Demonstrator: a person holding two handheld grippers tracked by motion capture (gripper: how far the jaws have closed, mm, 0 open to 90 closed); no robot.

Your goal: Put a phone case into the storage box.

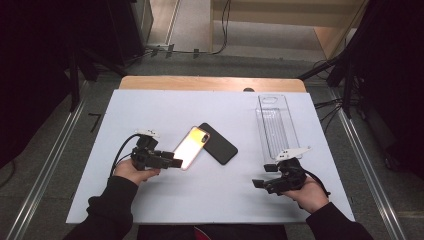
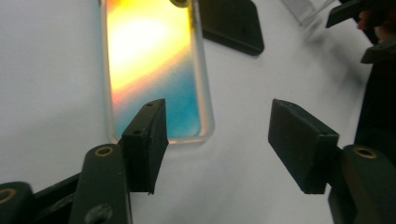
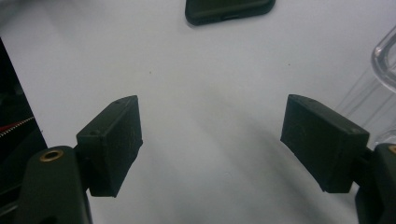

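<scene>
A phone case with an orange, yellow and blue back (image 1: 191, 147) lies flat on the white table (image 1: 150, 110), touching a black phone (image 1: 218, 143) at its far end. My left gripper (image 1: 175, 162) sits just short of the case's near end, open, with nothing between its jaws. In the left gripper view the case (image 2: 154, 65) lies ahead of the left jaw, and the black phone (image 2: 231, 23) is beyond it. My right gripper (image 1: 264, 176) rests open over bare table at the front right. The right gripper view has the black phone's end (image 3: 229, 9) at the top.
A clear plastic case (image 1: 276, 125) lies at the back right of the table, just beyond my right gripper; its edge (image 3: 385, 60) curves in at the right of the right gripper view. The table's wooden far edge (image 1: 210, 83) runs along the back. Metal rails flank the table.
</scene>
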